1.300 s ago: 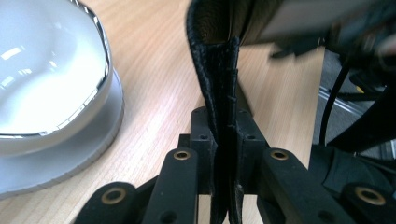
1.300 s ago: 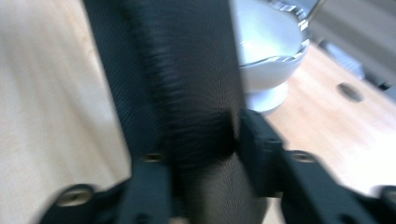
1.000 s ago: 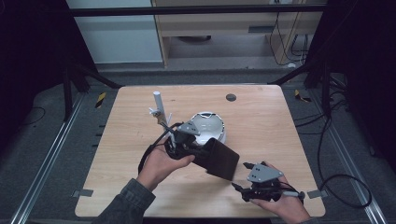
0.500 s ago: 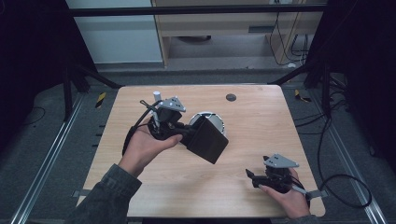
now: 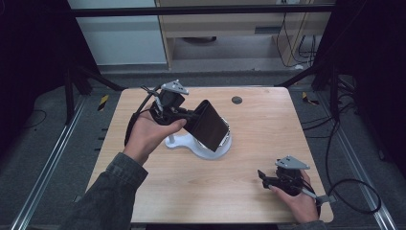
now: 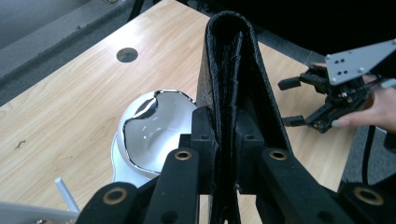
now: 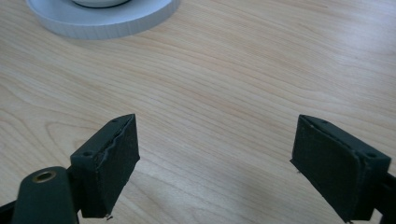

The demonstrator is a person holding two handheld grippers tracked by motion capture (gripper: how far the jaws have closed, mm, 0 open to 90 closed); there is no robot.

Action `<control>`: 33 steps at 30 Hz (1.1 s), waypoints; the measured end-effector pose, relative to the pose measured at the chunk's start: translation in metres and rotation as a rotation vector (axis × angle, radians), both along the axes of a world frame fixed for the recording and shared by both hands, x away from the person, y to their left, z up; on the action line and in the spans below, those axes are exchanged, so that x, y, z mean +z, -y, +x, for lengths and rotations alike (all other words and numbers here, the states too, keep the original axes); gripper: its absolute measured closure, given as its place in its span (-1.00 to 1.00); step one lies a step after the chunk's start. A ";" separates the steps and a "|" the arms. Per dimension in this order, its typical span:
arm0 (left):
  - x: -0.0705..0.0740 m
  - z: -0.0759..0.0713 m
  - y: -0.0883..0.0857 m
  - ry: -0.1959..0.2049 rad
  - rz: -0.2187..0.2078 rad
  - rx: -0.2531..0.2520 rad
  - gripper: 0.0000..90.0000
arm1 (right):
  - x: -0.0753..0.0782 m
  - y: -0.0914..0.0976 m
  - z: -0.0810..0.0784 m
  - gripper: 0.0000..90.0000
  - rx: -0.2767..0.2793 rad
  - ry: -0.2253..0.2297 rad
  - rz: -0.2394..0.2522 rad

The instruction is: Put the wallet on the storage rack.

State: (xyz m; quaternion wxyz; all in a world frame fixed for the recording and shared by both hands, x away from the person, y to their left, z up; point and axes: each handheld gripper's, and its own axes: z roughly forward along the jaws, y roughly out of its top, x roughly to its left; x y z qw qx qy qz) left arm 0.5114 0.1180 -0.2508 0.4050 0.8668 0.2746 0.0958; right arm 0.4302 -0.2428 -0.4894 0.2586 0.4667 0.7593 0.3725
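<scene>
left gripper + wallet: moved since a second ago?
Yes. The left gripper, shut on the black wallet, has gone up-frame toward the table's far edge, from the near side of the white stand.

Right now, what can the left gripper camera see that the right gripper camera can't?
The left gripper view has the black wallet pinched between its own jaws, a shiny white mirror below, the table's round hole, and the other gripper farther off. The right gripper view has its own two pads wide apart with bare wood between. Both share the wooden table and the white stand.
</scene>
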 end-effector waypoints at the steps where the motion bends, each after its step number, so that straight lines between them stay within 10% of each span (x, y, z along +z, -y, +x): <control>1: -0.001 0.002 0.000 -0.003 -0.001 0.004 0.80 | 0.000 0.001 0.000 -0.67 -0.005 -0.002 -0.001; 33: -0.048 0.038 0.020 -0.038 0.011 0.129 0.80 | -0.002 0.008 0.002 -0.67 -0.046 -0.037 -0.006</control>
